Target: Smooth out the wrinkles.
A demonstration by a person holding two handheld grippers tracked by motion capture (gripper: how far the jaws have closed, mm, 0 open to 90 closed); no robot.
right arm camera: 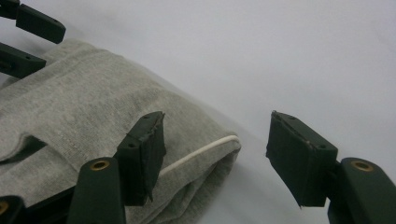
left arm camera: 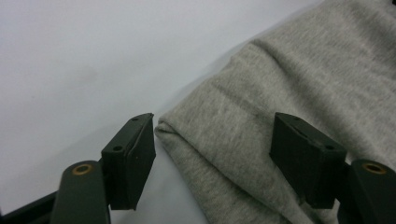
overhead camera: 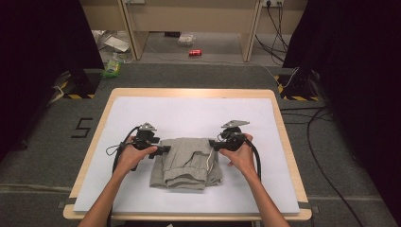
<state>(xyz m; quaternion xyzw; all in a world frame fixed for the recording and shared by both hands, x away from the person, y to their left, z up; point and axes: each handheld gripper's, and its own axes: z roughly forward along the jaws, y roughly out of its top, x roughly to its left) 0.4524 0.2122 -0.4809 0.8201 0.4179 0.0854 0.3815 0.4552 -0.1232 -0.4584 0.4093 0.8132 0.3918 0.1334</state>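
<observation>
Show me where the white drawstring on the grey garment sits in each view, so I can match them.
High view: white drawstring down the grey garment right side, beside right gripper.
Left gripper view: not in it.
Right gripper view: drawstring along the fold corner between the open jaws.
Shared landmark: the grey garment.

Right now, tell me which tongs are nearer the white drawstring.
Right. The right tongs straddle the garment's corner where the drawstring runs, jaws open. The left tongs sit open at the opposite corner, away from it.
</observation>
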